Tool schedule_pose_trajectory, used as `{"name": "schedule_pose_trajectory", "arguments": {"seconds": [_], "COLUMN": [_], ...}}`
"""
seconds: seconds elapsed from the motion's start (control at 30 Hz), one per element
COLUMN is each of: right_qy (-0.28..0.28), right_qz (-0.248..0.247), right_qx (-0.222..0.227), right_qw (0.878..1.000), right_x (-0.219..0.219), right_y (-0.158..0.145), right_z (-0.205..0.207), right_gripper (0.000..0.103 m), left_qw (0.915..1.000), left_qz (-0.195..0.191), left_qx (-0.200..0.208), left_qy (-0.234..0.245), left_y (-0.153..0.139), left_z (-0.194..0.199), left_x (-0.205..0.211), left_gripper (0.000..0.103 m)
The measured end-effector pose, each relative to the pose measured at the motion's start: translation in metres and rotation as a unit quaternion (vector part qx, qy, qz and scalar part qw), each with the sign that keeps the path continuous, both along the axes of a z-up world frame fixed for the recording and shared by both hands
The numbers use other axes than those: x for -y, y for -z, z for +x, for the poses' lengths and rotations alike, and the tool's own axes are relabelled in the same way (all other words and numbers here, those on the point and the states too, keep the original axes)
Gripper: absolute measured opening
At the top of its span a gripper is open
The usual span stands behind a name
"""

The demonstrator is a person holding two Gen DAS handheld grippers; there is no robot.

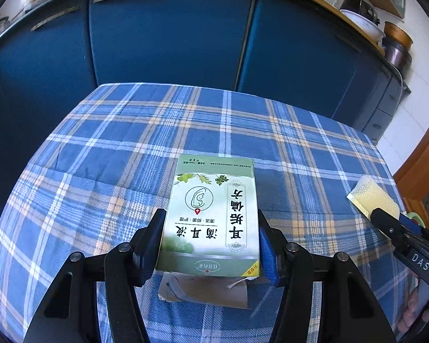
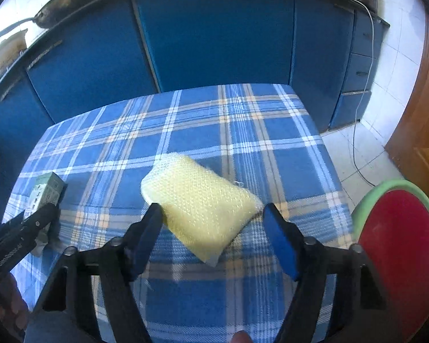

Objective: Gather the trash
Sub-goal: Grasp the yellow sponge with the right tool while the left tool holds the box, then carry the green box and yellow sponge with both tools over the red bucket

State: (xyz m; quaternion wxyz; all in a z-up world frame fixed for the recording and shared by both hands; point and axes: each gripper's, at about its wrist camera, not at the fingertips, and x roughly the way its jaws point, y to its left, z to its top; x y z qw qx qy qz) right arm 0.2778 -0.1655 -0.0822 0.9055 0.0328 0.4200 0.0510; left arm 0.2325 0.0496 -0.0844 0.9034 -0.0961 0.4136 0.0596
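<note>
A green and white medicine box (image 1: 211,214) with a torn brown flap at its near end sits between the fingers of my left gripper (image 1: 211,228), which is shut on its two long sides, over the blue plaid tablecloth (image 1: 128,157). In the right wrist view the box (image 2: 47,190) and the left gripper (image 2: 40,220) show at the far left. A yellow bubble-textured pad (image 2: 203,205) lies slanted on the cloth between the fingers of my right gripper (image 2: 213,214). Its fingertips stand at the pad's two sides without visibly squeezing it. The left wrist view shows the pad (image 1: 371,194) with the right gripper (image 1: 386,220) at it.
A red basin with a green rim (image 2: 366,200) stands just past the table's right edge. Blue cabinets (image 2: 214,34) line the far side, with pans (image 2: 68,3) and cookers (image 1: 360,14) on the counter. A white cable (image 2: 357,131) trails over the tiled floor by a wooden door (image 2: 426,131).
</note>
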Motion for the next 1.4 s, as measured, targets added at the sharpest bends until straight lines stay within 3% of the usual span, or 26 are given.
{"name": "schedule_pose_trajectory", "arguments": {"seconds": [0.23, 0.5, 0.6, 0.9, 1.4], "right_qy": [-0.009, -0.011, -0.013, -0.006, 0.044], "right_qz": [-0.018, -0.011, -0.009, 0.028, 0.082], "right_qx": [0.001, 0.016, 0.025, 0.061, 0.122], "right_qw": [1.0, 1.0, 1.0, 0.998, 0.988], "right_x": [-0.007, -0.001, 0.001, 0.012, 0.067], "right_y": [0.0, -0.008, -0.013, -0.037, -0.07], "right_z": [-0.005, -0.028, -0.039, -0.084, -0.157], "right_gripper": [0.057, 0.029, 0.023, 0.018, 0.017], "left_qw": [1.0, 0.9999, 0.9998, 0.9993, 0.9937], "left_qz": [-0.003, 0.001, 0.002, 0.005, 0.0], "left_qx": [0.0, 0.006, 0.007, 0.022, 0.061], "left_qy": [0.001, 0.012, 0.016, 0.029, 0.093], "left_y": [-0.001, -0.003, -0.003, -0.012, -0.061], "left_z": [0.0, -0.001, -0.002, -0.01, -0.053], "left_x": [-0.001, 0.002, 0.005, 0.014, 0.069], "left_gripper": [0.061, 0.061, 0.061, 0.061, 0.061]}}
